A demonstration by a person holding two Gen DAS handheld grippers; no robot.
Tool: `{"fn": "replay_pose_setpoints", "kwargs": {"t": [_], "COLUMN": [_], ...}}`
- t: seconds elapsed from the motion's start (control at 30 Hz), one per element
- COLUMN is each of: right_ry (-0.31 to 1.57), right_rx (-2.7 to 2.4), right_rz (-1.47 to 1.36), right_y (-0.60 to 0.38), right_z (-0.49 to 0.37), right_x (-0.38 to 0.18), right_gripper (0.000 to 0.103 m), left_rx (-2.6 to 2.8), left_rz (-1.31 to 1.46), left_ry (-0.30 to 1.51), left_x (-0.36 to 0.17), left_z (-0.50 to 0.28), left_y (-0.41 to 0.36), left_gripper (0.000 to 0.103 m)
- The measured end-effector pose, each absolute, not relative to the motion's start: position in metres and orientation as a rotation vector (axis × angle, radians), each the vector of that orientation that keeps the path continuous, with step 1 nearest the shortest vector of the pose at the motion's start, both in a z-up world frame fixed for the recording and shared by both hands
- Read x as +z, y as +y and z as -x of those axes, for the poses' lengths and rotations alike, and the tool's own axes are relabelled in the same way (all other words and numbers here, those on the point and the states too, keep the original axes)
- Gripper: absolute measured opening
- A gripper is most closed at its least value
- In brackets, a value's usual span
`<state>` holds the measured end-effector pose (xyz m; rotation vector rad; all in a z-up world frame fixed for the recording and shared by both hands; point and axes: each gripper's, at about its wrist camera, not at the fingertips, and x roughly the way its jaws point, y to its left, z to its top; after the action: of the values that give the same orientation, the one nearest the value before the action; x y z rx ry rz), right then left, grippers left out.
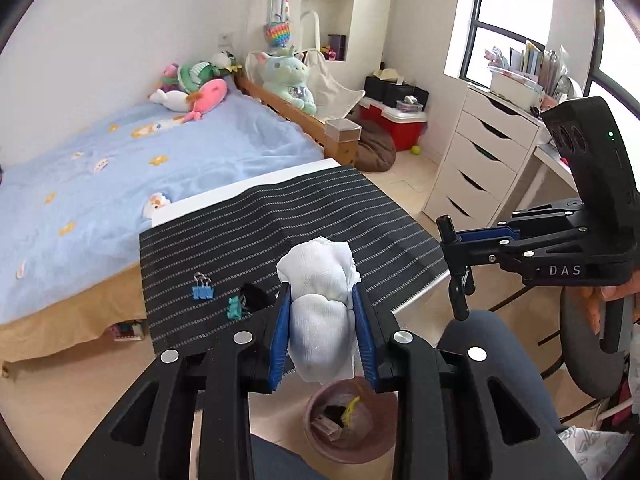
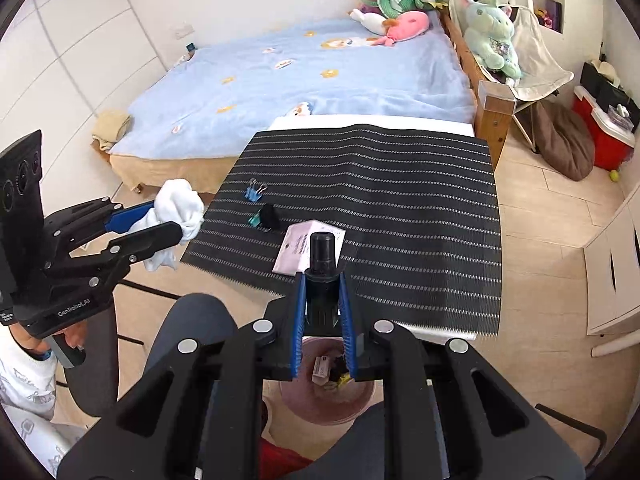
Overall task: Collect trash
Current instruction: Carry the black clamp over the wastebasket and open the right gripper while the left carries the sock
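My left gripper (image 1: 322,300) is shut on a crumpled white tissue wad (image 1: 318,300) and holds it in the air above the pink trash bin (image 1: 376,446) on the floor; it also shows in the right wrist view (image 2: 178,204). My right gripper (image 2: 323,280) is shut on a small black cylindrical cap-like object (image 2: 322,276), held over the front edge of the striped black mat (image 2: 400,208). The bin (image 2: 292,398) sits below it with some scraps inside. A white-pink paper card (image 2: 298,250) lies on the mat under the right gripper.
On the mat lie a blue binder clip (image 1: 203,291), a teal clip (image 1: 234,309) and a black clip (image 1: 256,295). A bed with a blue cover (image 1: 140,168) stands behind. A white drawer unit (image 1: 480,160) is at the right. My knees (image 1: 496,344) are below.
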<state>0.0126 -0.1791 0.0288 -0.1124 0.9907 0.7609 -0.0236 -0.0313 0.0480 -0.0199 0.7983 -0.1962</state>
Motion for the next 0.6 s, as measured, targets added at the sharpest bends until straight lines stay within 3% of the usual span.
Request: {"fn": "replay_pose_setpoints", "kwargs": {"t": [0.6], "right_ry": [1.077], "right_rx": [0.809], "right_rz": [0.123], "right_y": [-0.179], "right_z": [0.051], "right_x": [-0.019], "right_gripper": [0.016], "left_rx": [-0.188], "left_rz": [0.058], "left_ry": [0.816], "left_x": [0.023], "left_z": [0.085], "left_y": [-0.036], "left_gripper": [0.030]}}
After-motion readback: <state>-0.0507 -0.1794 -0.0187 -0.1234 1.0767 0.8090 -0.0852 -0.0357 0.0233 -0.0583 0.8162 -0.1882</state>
